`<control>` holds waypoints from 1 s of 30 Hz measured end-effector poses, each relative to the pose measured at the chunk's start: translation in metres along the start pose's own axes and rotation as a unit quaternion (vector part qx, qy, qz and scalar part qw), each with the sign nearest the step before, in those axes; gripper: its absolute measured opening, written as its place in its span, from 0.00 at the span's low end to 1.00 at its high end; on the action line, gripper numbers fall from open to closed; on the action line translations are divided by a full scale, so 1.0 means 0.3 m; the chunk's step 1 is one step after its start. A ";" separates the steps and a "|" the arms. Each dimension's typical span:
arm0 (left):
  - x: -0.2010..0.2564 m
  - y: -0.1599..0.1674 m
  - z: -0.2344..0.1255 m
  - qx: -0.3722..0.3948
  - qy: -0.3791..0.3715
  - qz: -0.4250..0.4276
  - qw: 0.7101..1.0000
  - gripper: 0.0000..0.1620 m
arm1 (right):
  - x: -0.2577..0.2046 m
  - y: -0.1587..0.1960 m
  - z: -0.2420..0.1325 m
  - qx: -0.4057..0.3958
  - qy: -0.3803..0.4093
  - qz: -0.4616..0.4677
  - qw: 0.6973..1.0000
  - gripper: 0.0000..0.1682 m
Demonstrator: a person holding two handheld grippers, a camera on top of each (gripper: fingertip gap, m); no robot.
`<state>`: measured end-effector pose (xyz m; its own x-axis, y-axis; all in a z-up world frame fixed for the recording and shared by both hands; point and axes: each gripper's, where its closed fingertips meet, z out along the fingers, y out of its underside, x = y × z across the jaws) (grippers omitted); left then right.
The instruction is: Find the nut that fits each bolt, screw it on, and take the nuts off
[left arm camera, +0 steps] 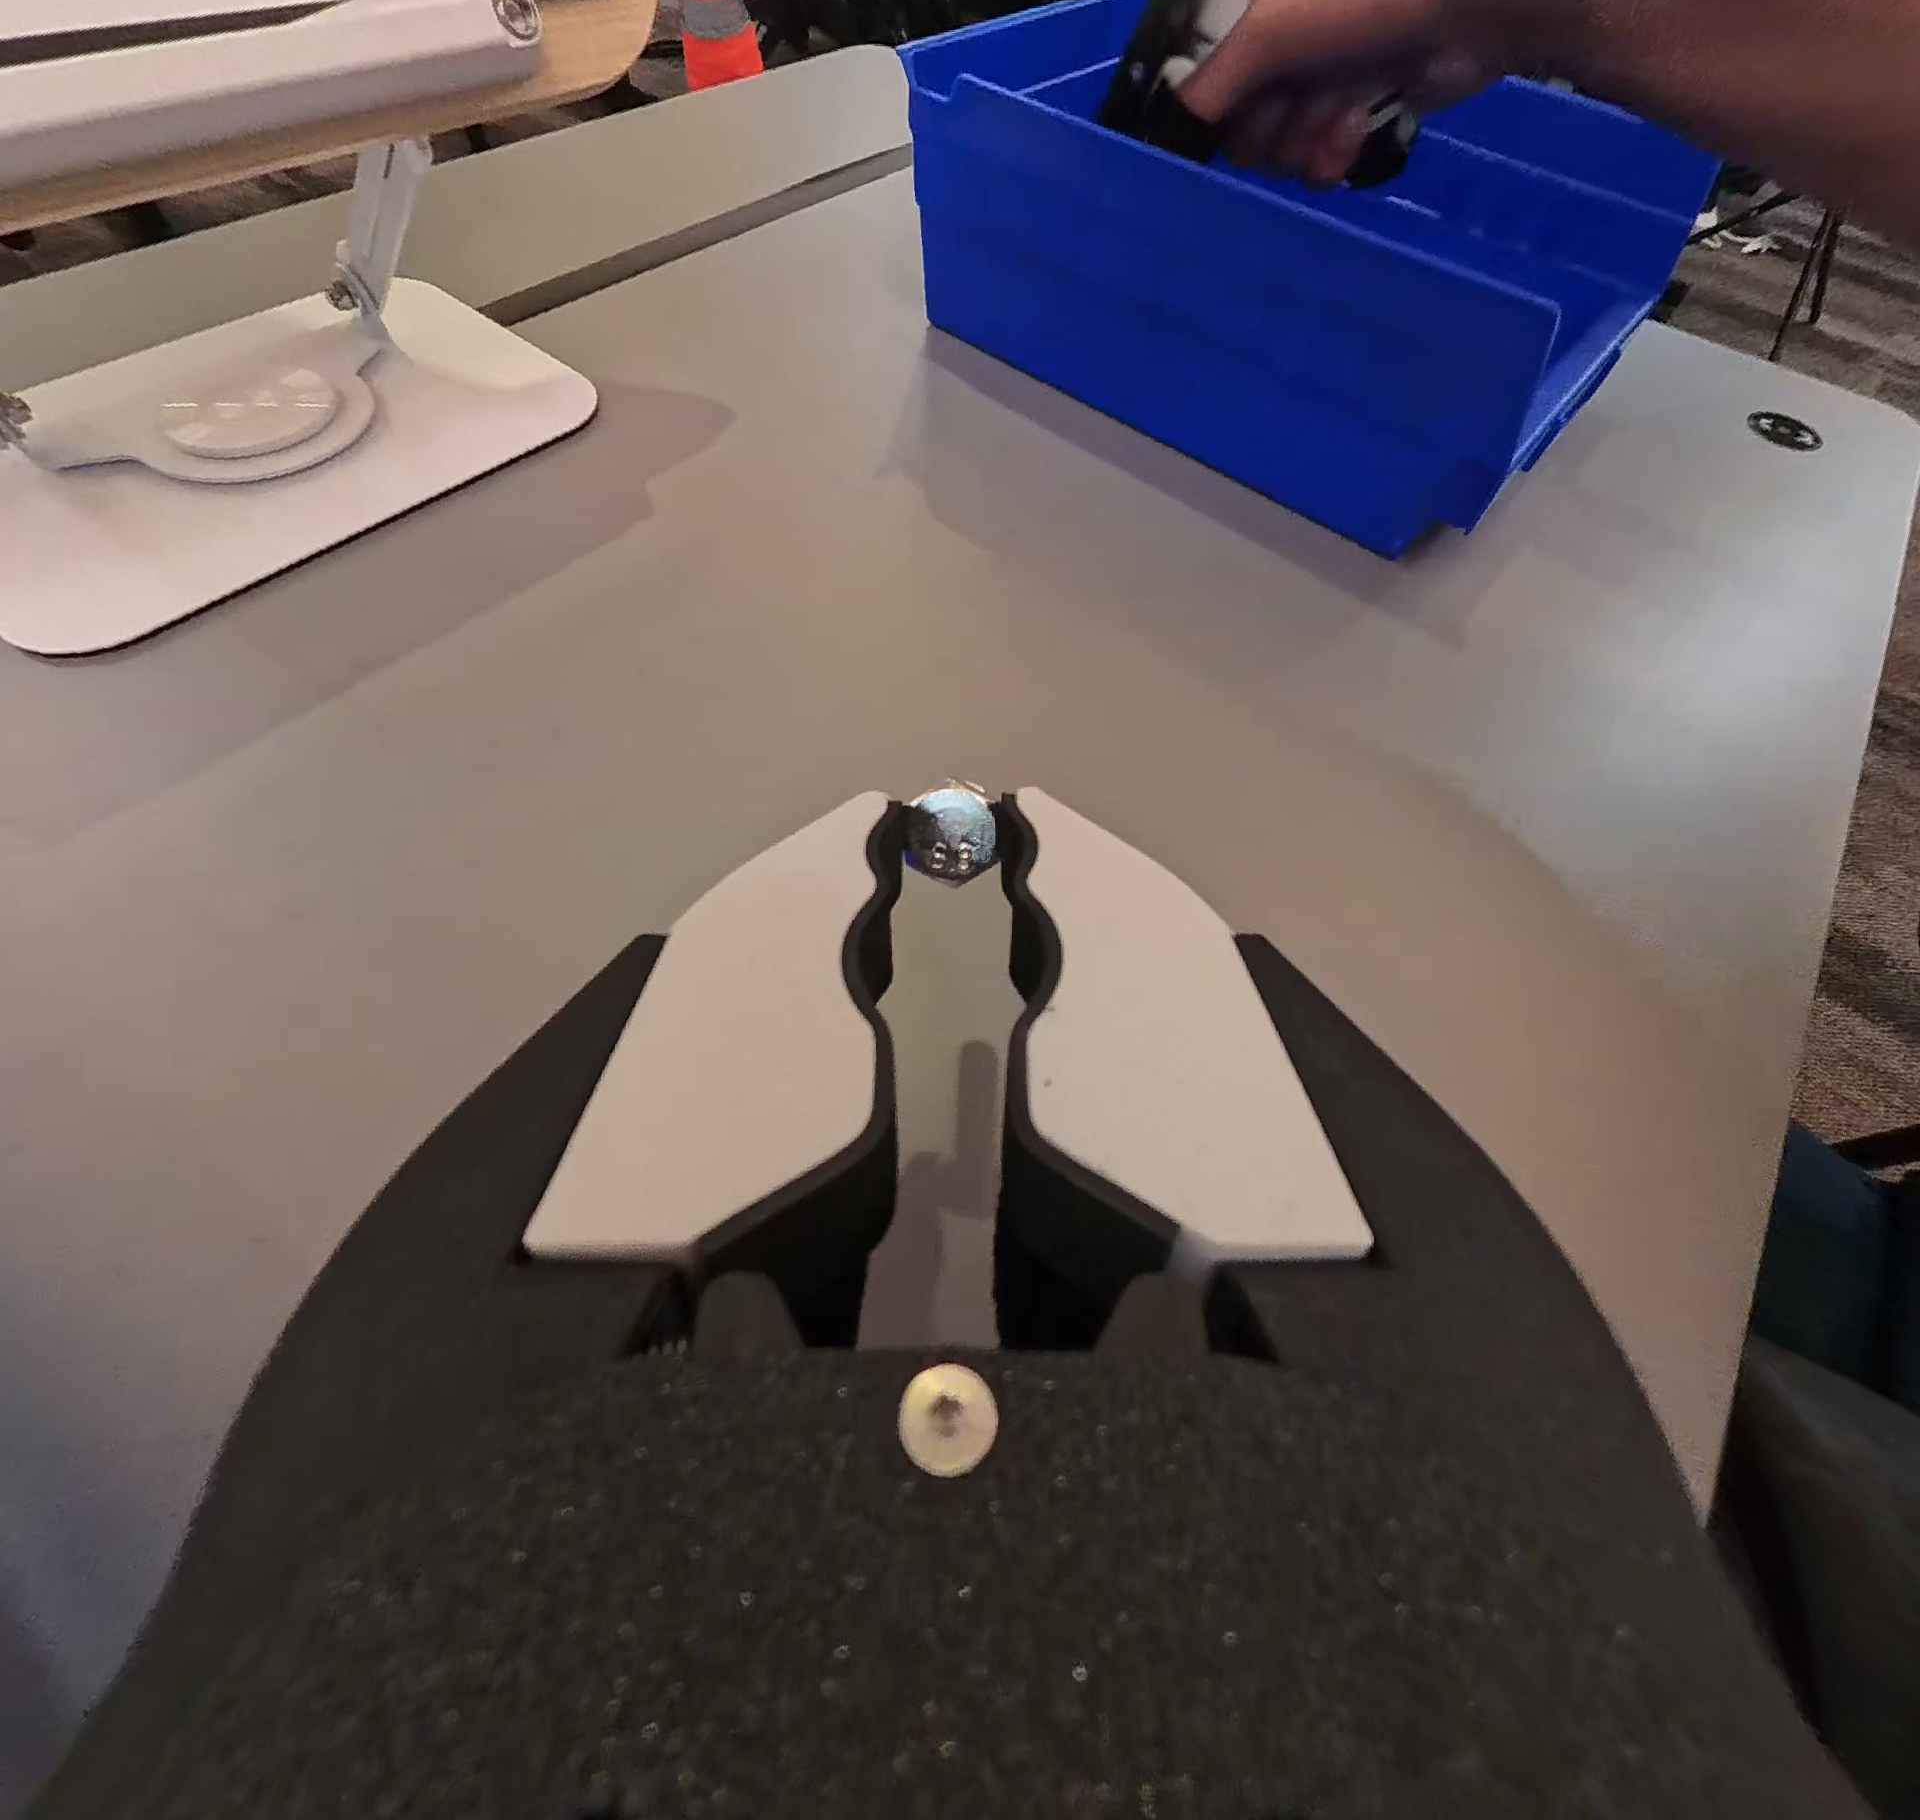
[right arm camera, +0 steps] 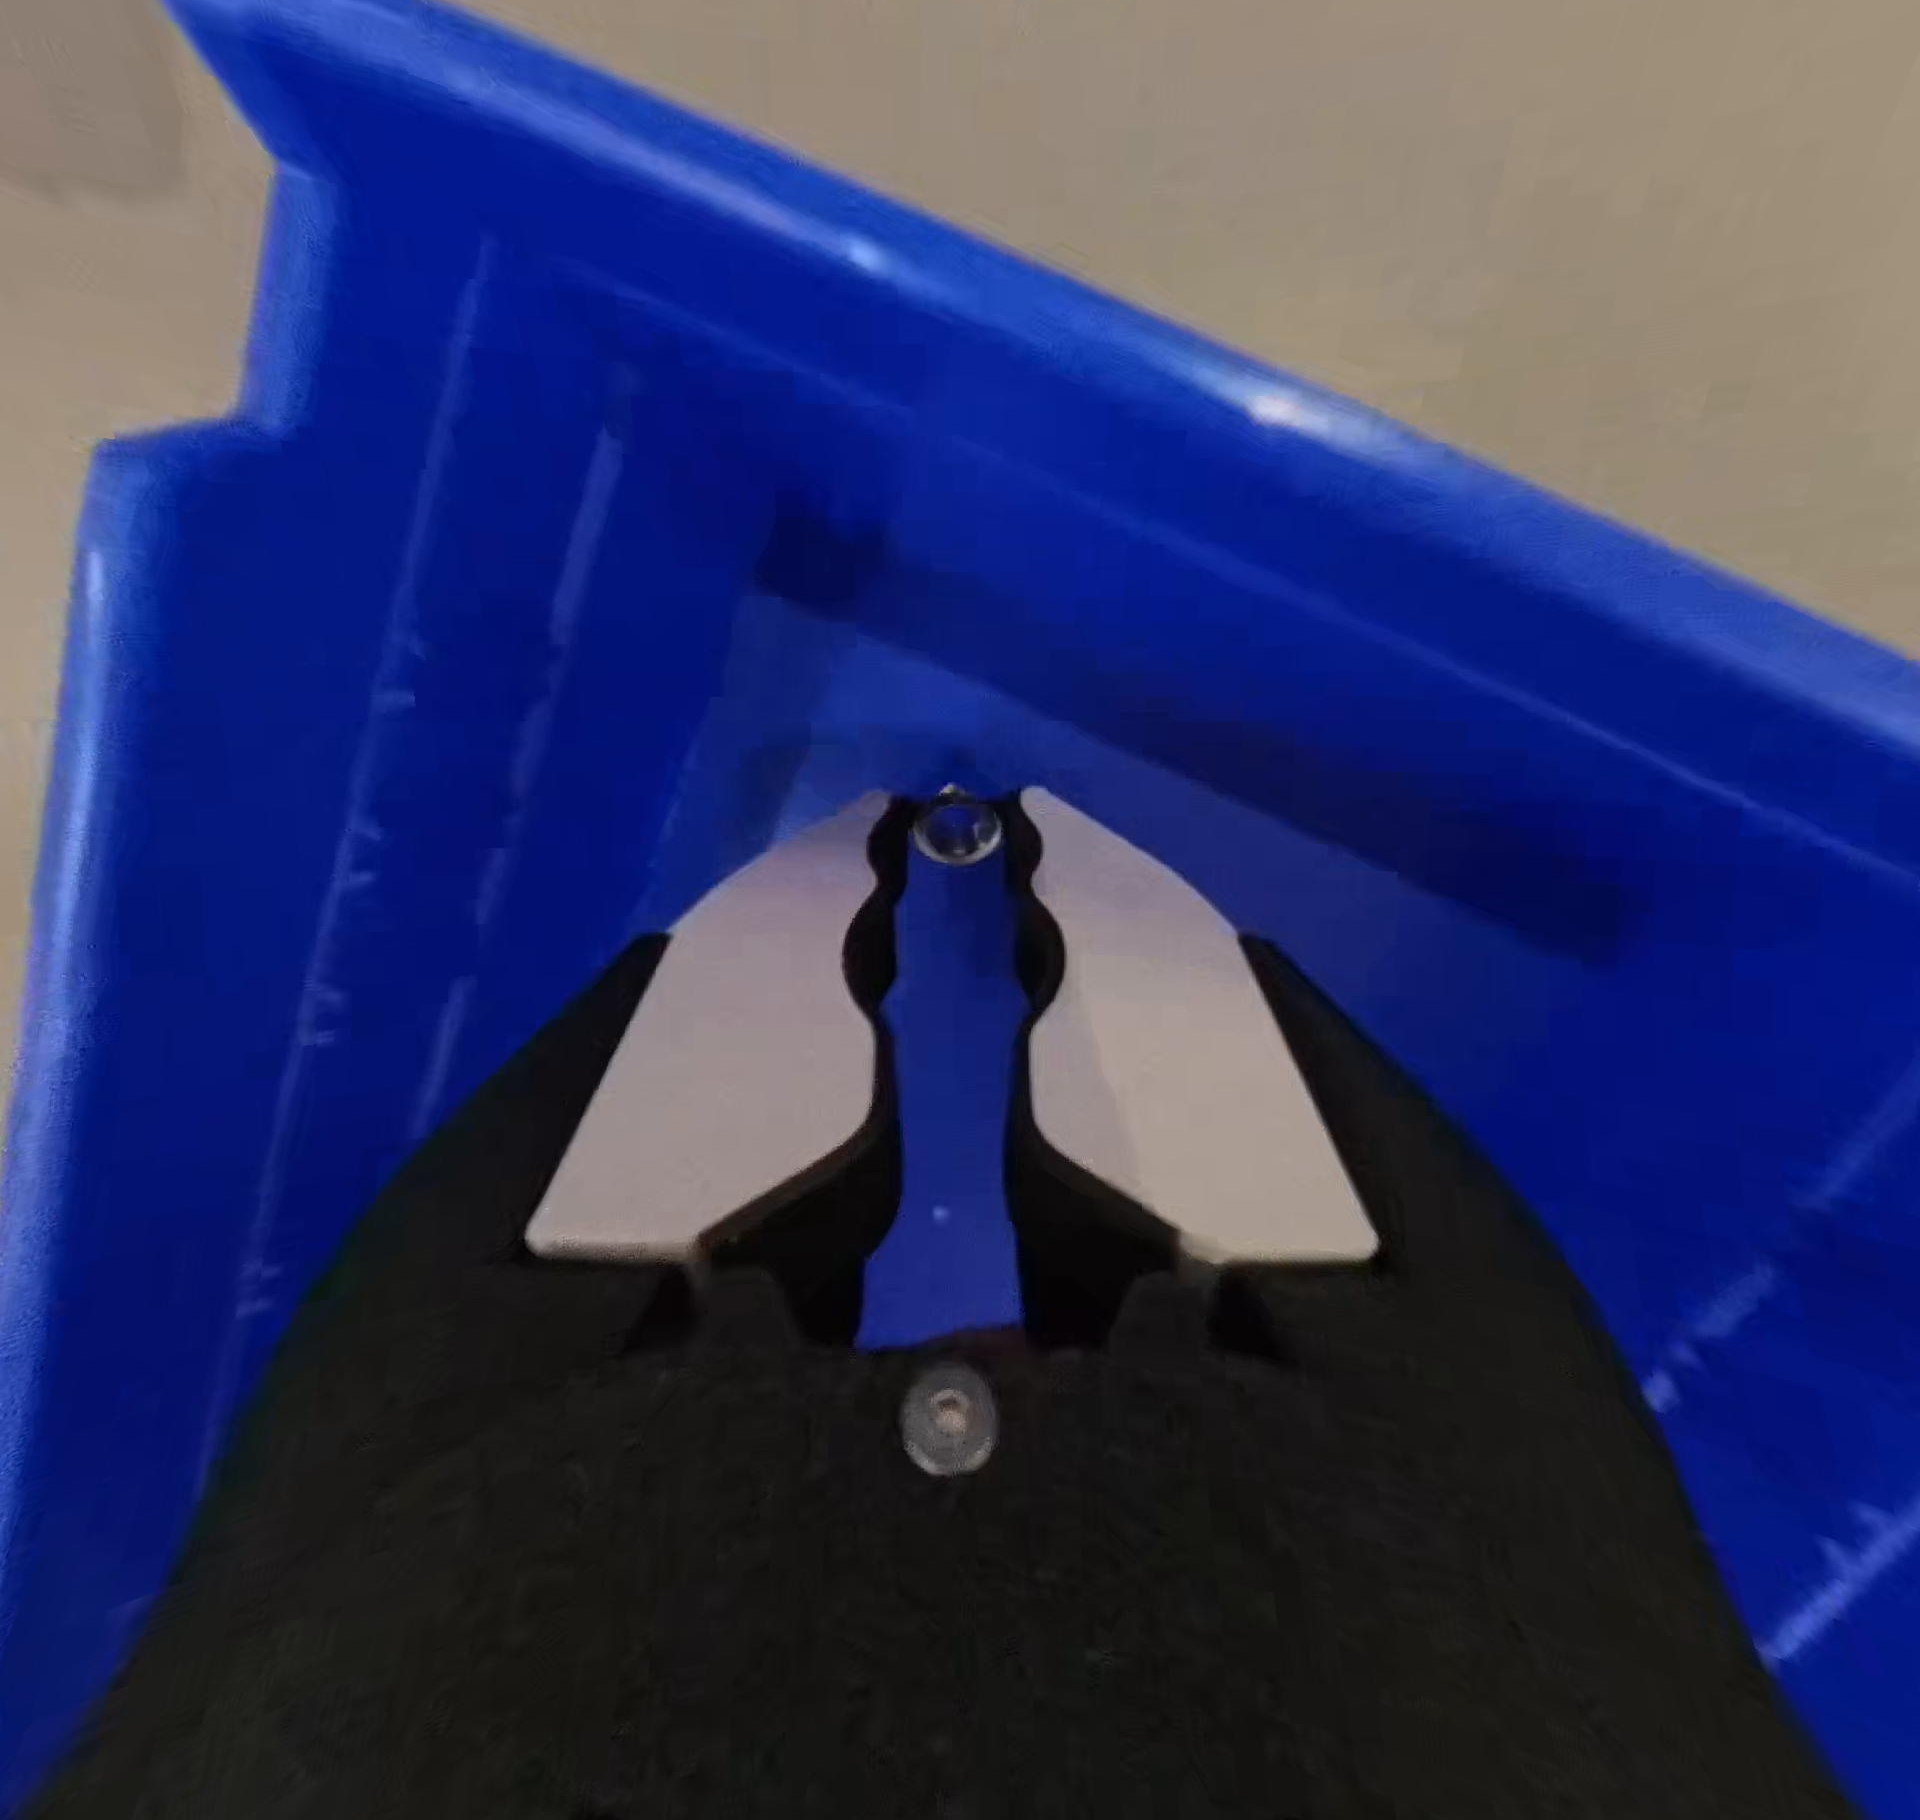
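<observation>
Left gripper (left arm camera: 951, 840): low over the grey bench (left arm camera: 727, 731), jaws nearly closed, pinching a silver hex-head bolt (left arm camera: 951, 843) at the tips. White stand (left arm camera: 281, 461): on the bench at 10 o'clock. Blue bin (left arm camera: 1247, 316): at 1 o'clock, farther back. Right gripper (right arm camera: 956, 830): reaching inside the bin, jaws narrowed on a small silver nut (right arm camera: 956, 832) at the tips.

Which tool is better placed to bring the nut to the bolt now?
Right. The right tool, inside the blue bin, is shut on a nut; the left tool only holds the bolt over the table.
</observation>
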<state>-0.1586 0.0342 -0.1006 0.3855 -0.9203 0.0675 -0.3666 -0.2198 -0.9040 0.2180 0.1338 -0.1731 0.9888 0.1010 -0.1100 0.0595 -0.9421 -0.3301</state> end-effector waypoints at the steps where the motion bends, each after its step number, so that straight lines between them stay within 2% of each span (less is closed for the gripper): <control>1: 0.000 0.002 0.001 0.000 0.003 -0.001 1.000 0.11 | -0.020 -0.015 0.021 -0.005 -0.018 0.002 1.000 0.11; 5: -0.016 0.024 0.007 -0.005 0.010 -0.016 1.000 0.11 | -0.033 -0.026 0.077 -0.038 0.014 -0.039 0.998 0.13; 9: -0.032 0.033 0.008 -0.007 0.020 -0.037 0.999 0.11 | -0.032 -0.035 0.053 -0.030 0.030 -0.054 0.998 0.15; 11: -0.032 0.025 0.001 -0.002 0.028 -0.046 0.999 0.11 | -0.045 -0.057 -0.037 0.024 0.041 -0.057 0.997 0.19; 13: -0.030 0.016 -0.009 0.004 0.038 -0.048 0.998 0.11 | -0.138 -0.076 -0.197 0.130 0.011 -0.050 0.990 0.23; 15: -0.023 0.005 -0.017 0.013 0.055 -0.052 0.997 0.11 | -0.306 -0.065 -0.404 0.275 -0.044 -0.060 0.958 0.23; 17: -0.008 -0.007 -0.026 0.023 0.078 -0.056 0.995 0.11 | -0.540 0.004 -0.594 0.407 -0.142 -0.081 0.898 0.18; 19: 0.014 -0.017 -0.034 0.030 0.109 -0.057 0.992 0.11 | -0.799 0.133 -0.680 0.452 -0.274 -0.117 0.841 0.18; 21: 0.042 -0.030 -0.045 0.042 0.143 -0.057 0.987 0.11 | -1.008 0.245 -0.655 0.451 -0.383 -0.133 0.795 0.19; 23: 0.081 -0.053 -0.064 0.064 0.189 -0.060 0.978 0.11 | -1.145 0.331 -0.552 0.439 -0.444 -0.130 0.770 0.20; 26: 0.127 -0.082 -0.097 0.092 0.252 -0.079 0.960 0.11 | -1.195 0.365 -0.394 0.453 -0.406 -0.114 0.786 0.20; 30: 0.186 -0.099 -0.125 0.111 0.316 -0.099 0.937 0.11 | -1.250 0.390 -0.357 0.428 -0.424 -0.133 0.787 0.18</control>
<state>-0.1580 -0.0226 -0.0541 -0.1776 -0.8914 0.4170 -0.1291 -0.3990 -0.9078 -0.1312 -0.0484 -0.0701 0.4889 0.7774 -0.3958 -0.2229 -0.3273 -0.9182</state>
